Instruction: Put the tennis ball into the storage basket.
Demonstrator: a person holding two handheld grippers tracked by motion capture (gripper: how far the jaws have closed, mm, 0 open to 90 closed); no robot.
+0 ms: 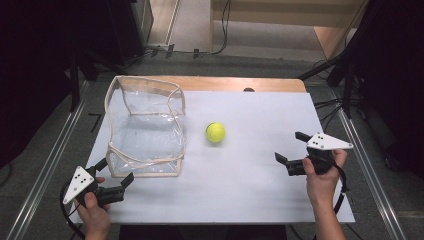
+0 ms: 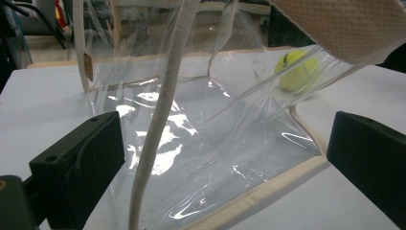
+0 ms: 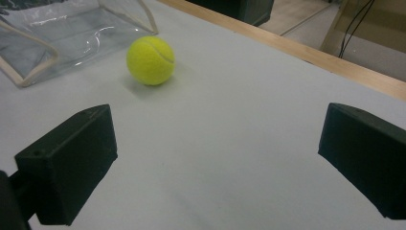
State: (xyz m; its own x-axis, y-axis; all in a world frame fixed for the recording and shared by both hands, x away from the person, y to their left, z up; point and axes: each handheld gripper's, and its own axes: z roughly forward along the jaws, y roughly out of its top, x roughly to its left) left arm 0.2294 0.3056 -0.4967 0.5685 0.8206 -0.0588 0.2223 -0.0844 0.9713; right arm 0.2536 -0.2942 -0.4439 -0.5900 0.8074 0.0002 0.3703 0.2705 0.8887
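Tennis ball (image 1: 215, 132) mid-table, just right of clear bag (image 1: 145, 125), not yet grasped or bagged. Left gripper (image 1: 116, 176) spread wide at bag's near edge, gripping nothing. Right gripper (image 1: 292, 148) spread wide, well right of ball. Pickup and placement both outstanding.

One round yellow-green tennis ball (image 1: 215, 132) lies on the white-covered table (image 1: 260, 190); the same single ball appears in the left gripper view (image 2: 297, 71) and the right gripper view (image 3: 150, 60). One clear plastic bag with cream fabric trim (image 1: 145, 125) stands beside it. Two hand-held black two-jaw grippers are present, a left gripper (image 1: 114, 176) and a right gripper (image 1: 291, 147), each with one grey triangular plate on top
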